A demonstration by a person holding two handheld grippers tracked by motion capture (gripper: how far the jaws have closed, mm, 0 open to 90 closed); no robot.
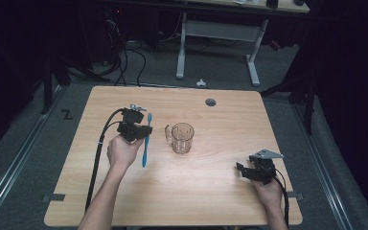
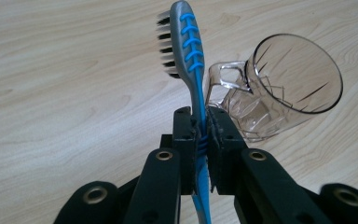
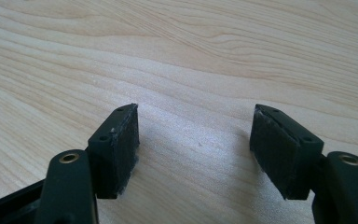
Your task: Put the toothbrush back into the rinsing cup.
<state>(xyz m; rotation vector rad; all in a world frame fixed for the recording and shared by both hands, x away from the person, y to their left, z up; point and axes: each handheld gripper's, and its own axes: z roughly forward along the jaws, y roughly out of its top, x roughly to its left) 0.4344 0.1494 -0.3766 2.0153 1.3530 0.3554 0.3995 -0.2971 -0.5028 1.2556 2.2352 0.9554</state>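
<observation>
Left gripper is clamped on the blue toothbrush at centre frame, bristles up, the clear mug just right of it. Right gripper rests lower right, jaws apart over bare table.

The left gripper is raised off the table, its jaws clamped together. The right gripper sits low near the table, jaws wide apart.
</observation>
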